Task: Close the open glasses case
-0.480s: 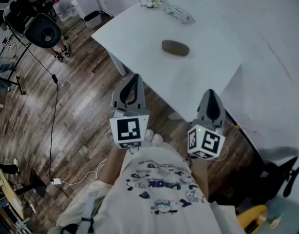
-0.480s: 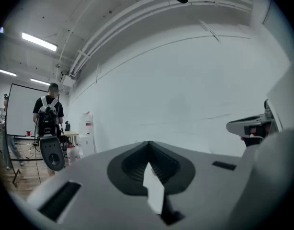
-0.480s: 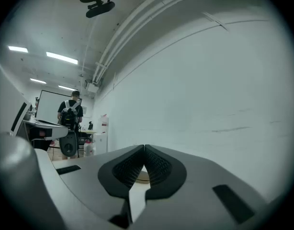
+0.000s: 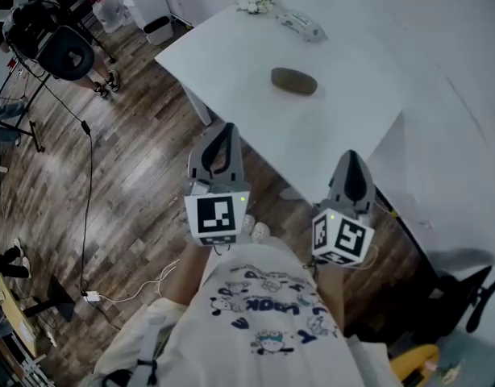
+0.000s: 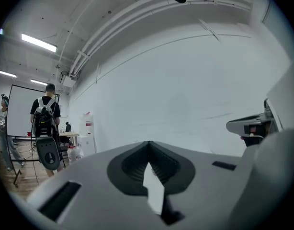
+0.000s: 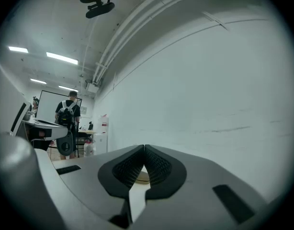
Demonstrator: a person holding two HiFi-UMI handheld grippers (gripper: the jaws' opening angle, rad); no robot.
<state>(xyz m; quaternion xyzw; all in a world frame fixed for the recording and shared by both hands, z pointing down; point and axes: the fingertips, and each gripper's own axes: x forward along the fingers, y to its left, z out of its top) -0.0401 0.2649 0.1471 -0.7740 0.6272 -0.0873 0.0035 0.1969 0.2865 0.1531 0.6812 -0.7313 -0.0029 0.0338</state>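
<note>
The glasses case, a dark olive oval, lies on the white table toward its far half; no raised lid shows from here. My left gripper is shut and empty, held over the wooden floor short of the table's near edge. My right gripper is also shut and empty, by the table's near corner. In the left gripper view the left gripper points at a white wall. In the right gripper view a tan sliver shows under the right gripper.
White flowers and a wrapped packet sit at the table's far end. An office chair, a bin and floor cables are at the left. A person with a backpack stands far off.
</note>
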